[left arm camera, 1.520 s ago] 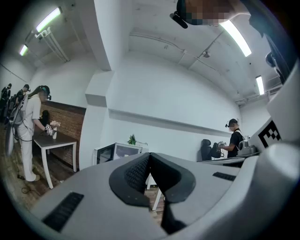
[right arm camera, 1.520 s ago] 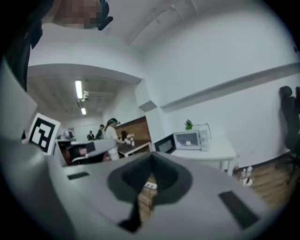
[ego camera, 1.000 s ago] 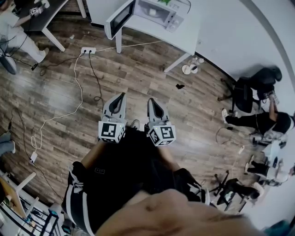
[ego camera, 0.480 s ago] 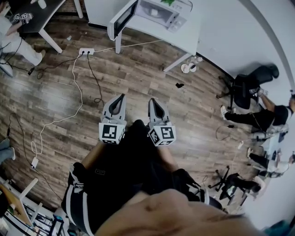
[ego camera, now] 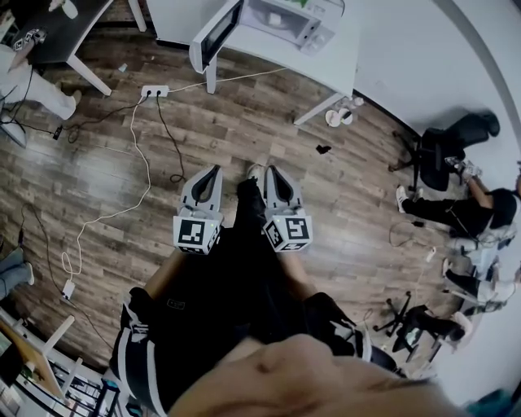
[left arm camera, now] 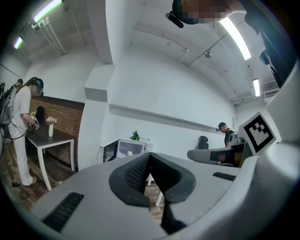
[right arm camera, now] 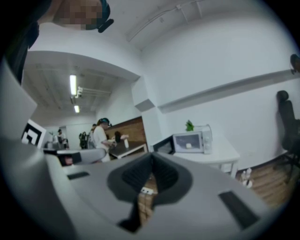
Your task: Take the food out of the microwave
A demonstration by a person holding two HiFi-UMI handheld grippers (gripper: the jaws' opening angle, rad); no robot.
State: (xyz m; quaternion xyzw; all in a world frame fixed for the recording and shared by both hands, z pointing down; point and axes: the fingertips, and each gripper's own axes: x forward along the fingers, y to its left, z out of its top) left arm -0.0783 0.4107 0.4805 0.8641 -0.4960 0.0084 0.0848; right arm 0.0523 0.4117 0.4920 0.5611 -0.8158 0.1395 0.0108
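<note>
your left gripper (ego camera: 212, 173) and right gripper (ego camera: 272, 173), both pressed together and empty, sit well short of the microwave (ego camera: 281, 18), straight ahead on its table (ego camera: 335, 59); the food (right arm camera: 188, 146) lies inside, door (ego camera: 213, 34) open, likely nearer your right.

A white worktop (ego camera: 338, 61) stands against a white wall on a wood-plank floor (ego camera: 244, 138). On the worktop sits a white microwave (ego camera: 285, 18), its door (ego camera: 213, 34) swung open. On the floor beside the worktop's legs lie a white power strip (ego camera: 153, 90), trailing cables (ego camera: 134, 191), a few small white containers (ego camera: 338, 116) and a small black object (ego camera: 323, 149).
</note>
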